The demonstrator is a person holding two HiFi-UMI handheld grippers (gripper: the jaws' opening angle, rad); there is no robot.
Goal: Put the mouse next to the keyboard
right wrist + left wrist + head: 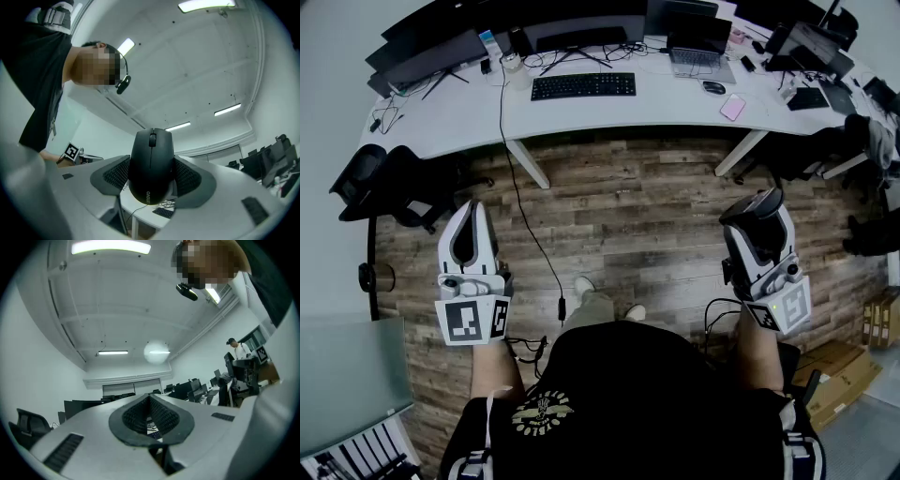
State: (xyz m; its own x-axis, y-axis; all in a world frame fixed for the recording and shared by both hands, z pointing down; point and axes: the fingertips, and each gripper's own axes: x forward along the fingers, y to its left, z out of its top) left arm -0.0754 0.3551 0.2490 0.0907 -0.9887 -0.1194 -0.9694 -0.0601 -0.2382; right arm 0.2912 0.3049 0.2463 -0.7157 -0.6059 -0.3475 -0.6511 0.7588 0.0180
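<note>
The mouse (151,164), black, its white lettering read upside down as Lenovo, is clamped between the pads of the right gripper (755,214). That gripper is held tilted slightly upward over the wooden floor (628,216). The left gripper (472,214) is held nearly level, its jaws closed together on nothing. Farther off, one keyboard (583,86) is seen mid-desk (656,108), and a second mouse (713,87) lies beside one laptop (698,52).
</note>
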